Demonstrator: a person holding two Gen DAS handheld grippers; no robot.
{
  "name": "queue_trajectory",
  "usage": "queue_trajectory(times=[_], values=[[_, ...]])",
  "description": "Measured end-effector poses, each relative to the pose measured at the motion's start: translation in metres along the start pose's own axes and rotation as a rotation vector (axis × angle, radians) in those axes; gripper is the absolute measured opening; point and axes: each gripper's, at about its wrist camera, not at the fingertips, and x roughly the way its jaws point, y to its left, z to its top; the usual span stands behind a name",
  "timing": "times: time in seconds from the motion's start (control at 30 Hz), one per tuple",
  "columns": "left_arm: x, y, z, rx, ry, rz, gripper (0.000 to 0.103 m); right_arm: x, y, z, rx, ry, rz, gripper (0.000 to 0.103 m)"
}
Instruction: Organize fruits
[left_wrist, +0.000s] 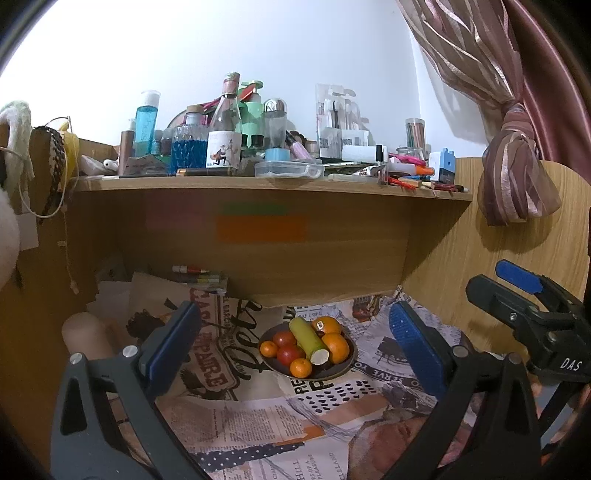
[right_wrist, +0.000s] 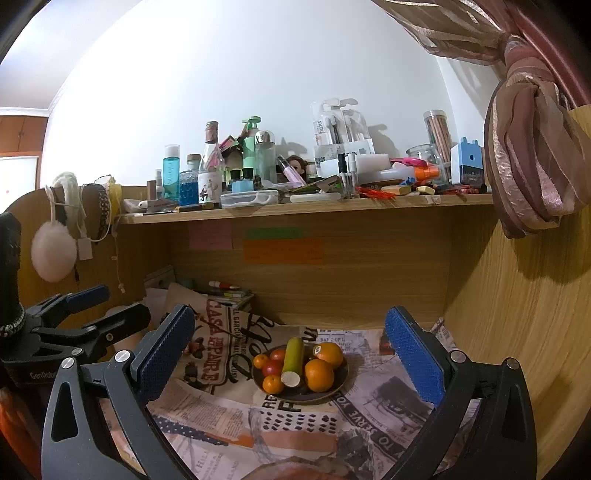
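I have both grippers hovering over the table (right_wrist: 388, 413), which is covered in printed newspaper. The left gripper (left_wrist: 295, 332) has its jaws spread wide and empty, and so does the right gripper (right_wrist: 291, 343). The plate (left_wrist: 341, 369) of fruit sits on the paper ahead of both, framed between each pair of blue pads and touching neither. On it I see oranges (right_wrist: 319, 374), small red fruits (left_wrist: 290, 354) and a green cylinder (left_wrist: 308, 341) lying across the pile. My left view catches the right gripper at its right edge; my right view shows the left one at its left edge, plus white earmuffs (right_wrist: 53, 251) hanging beside the cluttered shelf (right_wrist: 306, 208).
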Motion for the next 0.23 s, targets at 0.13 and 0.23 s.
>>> queue_trajectory(times=[0.13, 0.23], values=[[0.003, 0.001, -0.001, -0.004, 0.004, 0.005, 0.103, 0.005, 0.0, -0.001, 0.001, 0.01, -0.001, 0.103], [0.006, 0.001, -0.002, -0.006, 0.013, -0.001, 0.103, 0.011, 0.0, -0.003, 0.001, 0.022, -0.001, 0.103]])
